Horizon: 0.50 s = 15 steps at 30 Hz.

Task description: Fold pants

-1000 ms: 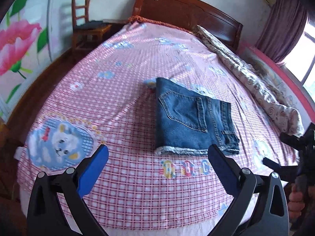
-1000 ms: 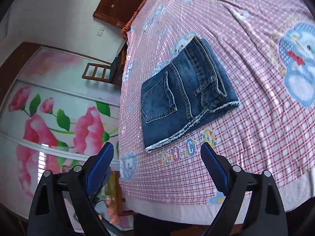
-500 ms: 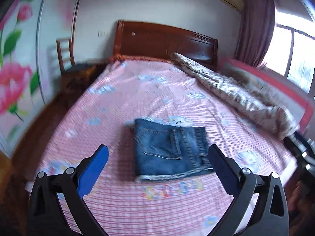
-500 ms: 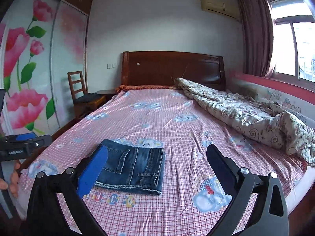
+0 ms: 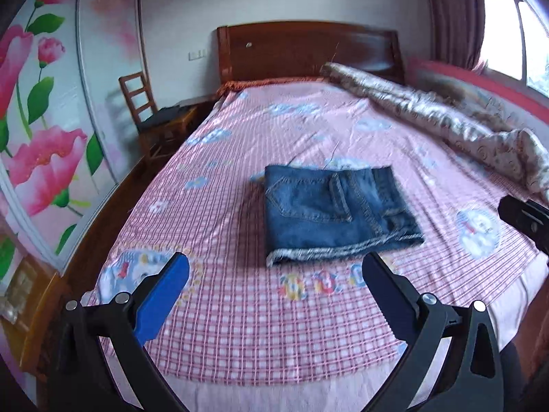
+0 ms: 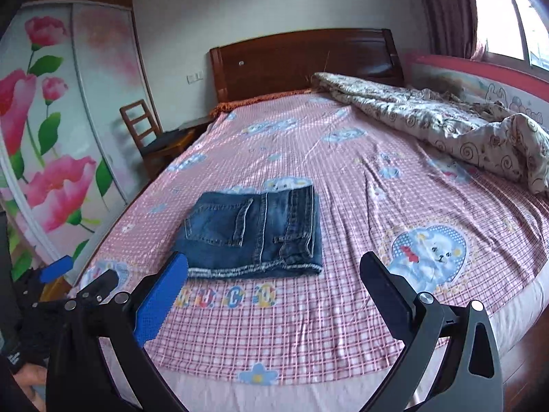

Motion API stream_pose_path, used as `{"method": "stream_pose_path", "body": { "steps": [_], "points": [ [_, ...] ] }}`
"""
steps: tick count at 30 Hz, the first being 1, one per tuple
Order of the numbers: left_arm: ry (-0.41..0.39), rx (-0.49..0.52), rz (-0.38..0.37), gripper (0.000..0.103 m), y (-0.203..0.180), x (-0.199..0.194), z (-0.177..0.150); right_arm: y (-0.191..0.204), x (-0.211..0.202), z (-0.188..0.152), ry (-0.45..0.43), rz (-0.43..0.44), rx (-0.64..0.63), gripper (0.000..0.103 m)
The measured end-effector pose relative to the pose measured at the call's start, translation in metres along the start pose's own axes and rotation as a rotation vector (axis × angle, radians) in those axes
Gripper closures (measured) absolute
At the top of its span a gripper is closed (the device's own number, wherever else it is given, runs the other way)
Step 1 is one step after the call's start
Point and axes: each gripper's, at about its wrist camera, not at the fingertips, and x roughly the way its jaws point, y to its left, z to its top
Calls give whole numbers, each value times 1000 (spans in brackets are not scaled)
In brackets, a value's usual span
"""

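My left claw (image 5: 274, 274) hangs with its fingers spread wide apart, gripping nothing, above the foot end of the bed (image 5: 240, 326). My right claw (image 6: 274, 274) is spread just as wide and is empty too.

The pants (image 5: 338, 213) lie folded into a compact denim rectangle on the pink checked sheet, flat and apart from both claws. From my left claw they sit at about 1 o'clock, with the frayed hem edge turned toward me and a back pocket facing up. From my right claw the same pants (image 6: 254, 231) sit at about 11 o'clock (the hem just beyond my blue left finger pad (image 6: 161, 302) in that view, not touching it).

A crumpled quilt (image 6: 446, 127) runs along the bed's side at 2 o'clock, well apart from the pants. The wooden headboard (image 5: 308, 51) stands at 12 o'clock. A wooden chair (image 5: 151, 116) stands beside the bed at 10 o'clock, next to a wardrobe (image 5: 41, 120) painted with pink flowers.
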Motion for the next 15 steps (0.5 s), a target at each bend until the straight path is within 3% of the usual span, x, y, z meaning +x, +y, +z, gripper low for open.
{"method": "stream_pose_path", "body": {
  "steps": [4,6,15],
  "points": [
    [74,-37,-15,2,-3,11,-2,8,25,-15,143,48,-11,4],
    [97,-38,-17,2,-5,17,1,11,34,-16,172,38,-9,4],
    [58,-60,-40,2,-10,32,26,25,54,10,91,-90,-108,4]
  ]
}}
